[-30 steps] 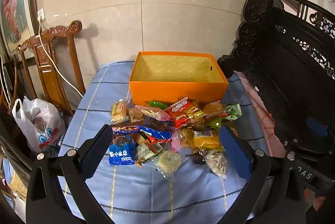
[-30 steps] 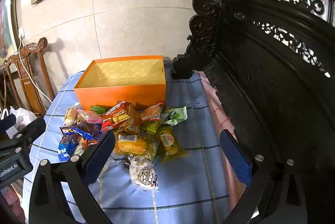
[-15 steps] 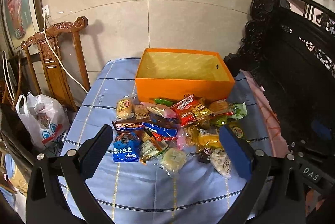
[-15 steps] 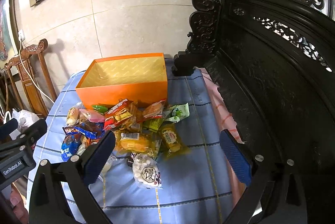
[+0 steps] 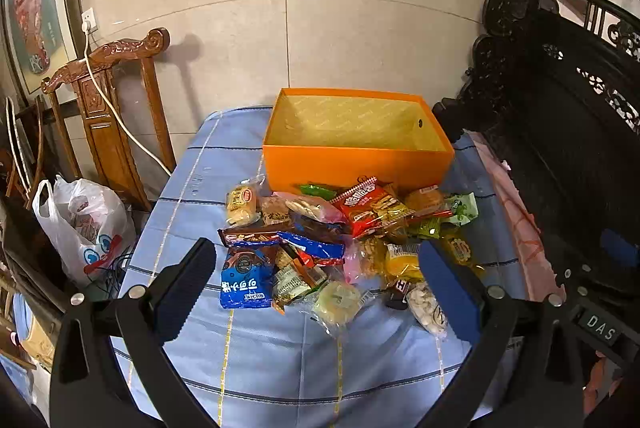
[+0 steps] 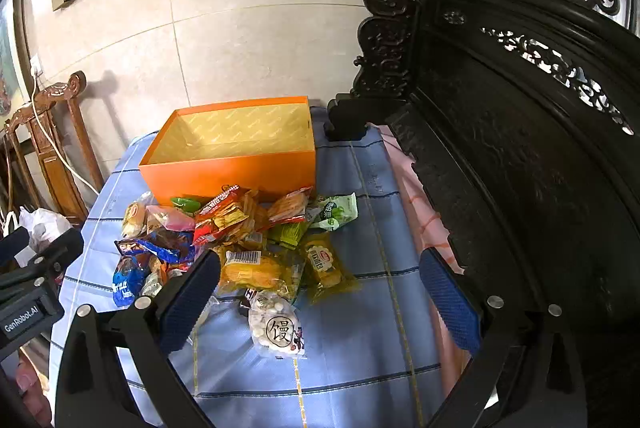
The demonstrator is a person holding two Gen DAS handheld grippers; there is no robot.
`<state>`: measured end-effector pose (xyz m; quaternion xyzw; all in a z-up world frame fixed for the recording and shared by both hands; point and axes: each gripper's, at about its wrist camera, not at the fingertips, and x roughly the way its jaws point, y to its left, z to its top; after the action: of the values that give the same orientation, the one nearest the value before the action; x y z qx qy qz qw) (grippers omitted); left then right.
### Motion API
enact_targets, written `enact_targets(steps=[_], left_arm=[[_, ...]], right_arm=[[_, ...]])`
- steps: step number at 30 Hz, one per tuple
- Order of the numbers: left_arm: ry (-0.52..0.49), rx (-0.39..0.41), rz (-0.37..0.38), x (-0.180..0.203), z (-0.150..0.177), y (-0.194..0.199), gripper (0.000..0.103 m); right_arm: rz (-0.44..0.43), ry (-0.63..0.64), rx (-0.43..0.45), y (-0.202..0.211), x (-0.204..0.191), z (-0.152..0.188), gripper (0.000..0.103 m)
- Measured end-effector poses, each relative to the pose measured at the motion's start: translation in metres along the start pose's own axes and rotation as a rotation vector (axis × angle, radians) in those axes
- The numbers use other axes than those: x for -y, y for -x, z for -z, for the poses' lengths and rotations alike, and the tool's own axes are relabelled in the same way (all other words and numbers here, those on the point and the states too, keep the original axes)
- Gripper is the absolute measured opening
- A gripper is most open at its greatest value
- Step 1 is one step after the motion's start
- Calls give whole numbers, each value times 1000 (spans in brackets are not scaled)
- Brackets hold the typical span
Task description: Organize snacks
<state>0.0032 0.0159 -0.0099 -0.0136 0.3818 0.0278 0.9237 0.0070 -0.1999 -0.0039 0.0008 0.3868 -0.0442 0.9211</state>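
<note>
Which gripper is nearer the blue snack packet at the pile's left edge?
Left. The blue snack packet lies just ahead of the left gripper, by its left finger. The right gripper sits further right, the packet outside its fingers.

box at rear of table; snack pile on table directly before it; chair and bag left of table; bench right.

Beige tiled wall, carved wooden chair, dark ornate bench
</note>
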Motion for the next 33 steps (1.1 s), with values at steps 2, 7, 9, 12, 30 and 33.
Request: enact_targets(steps=[2, 7, 9, 12, 30, 33], left_arm=[[-5, -2, -1, 1, 0, 0, 99], [1, -11, 5, -1, -1, -2, 99], [6, -9, 17, -2, -1, -1, 99], [-8, -9, 6, 0, -1, -2, 99], [-53, -5, -25, 3, 0, 0, 99], [-59, -5, -24, 5, 1, 0, 99]], right_arm=[[11, 6, -2, -1, 1, 0, 100], [19, 1, -12, -3, 4, 1, 100], [18, 1, -17, -4, 4, 1, 100], [25, 12, -23, -5, 2, 1, 100], [8, 28, -33, -4, -2, 1, 100], [12, 30, -34, -5, -1, 1, 100]])
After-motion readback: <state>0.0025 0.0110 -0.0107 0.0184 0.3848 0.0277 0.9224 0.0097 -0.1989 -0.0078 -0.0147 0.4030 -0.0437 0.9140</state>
